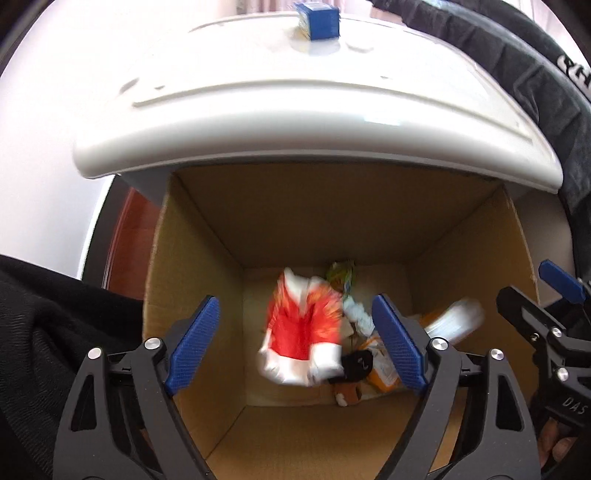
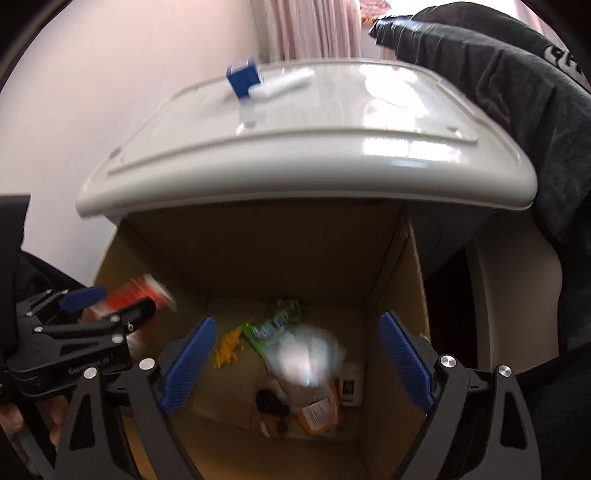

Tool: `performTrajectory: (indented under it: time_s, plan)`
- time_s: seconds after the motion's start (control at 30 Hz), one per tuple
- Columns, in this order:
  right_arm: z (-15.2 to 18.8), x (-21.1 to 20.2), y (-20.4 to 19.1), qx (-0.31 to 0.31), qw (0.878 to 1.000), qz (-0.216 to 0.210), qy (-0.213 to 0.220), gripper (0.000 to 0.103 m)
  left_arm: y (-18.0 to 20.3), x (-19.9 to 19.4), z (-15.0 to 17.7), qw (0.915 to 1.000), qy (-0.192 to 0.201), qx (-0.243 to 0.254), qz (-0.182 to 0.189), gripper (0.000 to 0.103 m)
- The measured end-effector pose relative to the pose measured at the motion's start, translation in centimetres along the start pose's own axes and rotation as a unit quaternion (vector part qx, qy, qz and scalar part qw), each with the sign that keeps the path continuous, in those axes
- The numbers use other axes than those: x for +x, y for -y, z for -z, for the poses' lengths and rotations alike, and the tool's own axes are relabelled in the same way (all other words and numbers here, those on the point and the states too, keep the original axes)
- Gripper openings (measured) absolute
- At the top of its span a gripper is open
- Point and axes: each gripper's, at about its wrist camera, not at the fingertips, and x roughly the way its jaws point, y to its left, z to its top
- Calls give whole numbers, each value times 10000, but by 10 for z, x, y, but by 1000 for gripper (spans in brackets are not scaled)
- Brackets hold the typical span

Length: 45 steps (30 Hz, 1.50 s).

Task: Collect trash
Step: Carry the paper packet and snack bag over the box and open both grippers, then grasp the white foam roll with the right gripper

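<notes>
An open cardboard box (image 1: 325, 221) holds trash at its bottom. My left gripper (image 1: 295, 306) hangs open over it. A blurred red and white wrapper (image 1: 303, 332) lies between and below its fingers, clear of both blue pads (image 1: 194, 343). The right wrist view shows that wrapper (image 2: 136, 290) beside the left gripper (image 2: 125, 297). My right gripper (image 2: 298, 319) is open too, and a blurred white crumpled piece (image 2: 306, 354) sits under it, touching neither pad. On the box floor lie a green packet (image 2: 266, 328), an orange packet (image 2: 319, 410) and a yellow scrap (image 2: 229, 349).
A white plastic lid (image 1: 295, 110) overhangs the box's far side and carries a small blue box (image 1: 319, 18) and a white tube (image 2: 284, 83). A black garment (image 2: 498, 74) drapes at the right. The right gripper (image 1: 524, 284) is close beside the left.
</notes>
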Motion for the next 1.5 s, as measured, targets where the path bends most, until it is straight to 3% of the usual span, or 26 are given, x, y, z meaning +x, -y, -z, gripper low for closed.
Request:
performTrajectory:
  time_s: [0.3, 0.57, 0.67, 0.93, 1.03, 1.2, 1.5]
  plan:
    - [-3, -4, 9, 251, 9997, 12, 33, 89, -1, -5, 4, 9998, 27, -42, 172, 82]
    - [-27, -10, 11, 402, 9988, -223, 176, 89, -4, -32, -3, 9981, 429, 9, 436, 82]
    - [-59, -7, 9, 404, 9983, -313, 267, 89, -7, -45, -16, 9970, 571, 47, 513, 82]
    - [-170, 32, 2, 680, 9960, -495, 306, 89, -28, -65, -76, 9945, 1003, -51, 280, 82]
    - [-206, 54, 0, 959, 9940, -502, 174, 89, -40, -64, -75, 9931, 1118, -305, 177, 82]
    - [-258, 97, 4, 1743, 9837, -419, -125, 89, -54, -54, -67, 9947, 865, -518, 208, 82]
    - [-308, 148, 0, 2563, 9648, -29, -585, 79, -70, -59, -61, 9922, 850, -783, 473, 82]
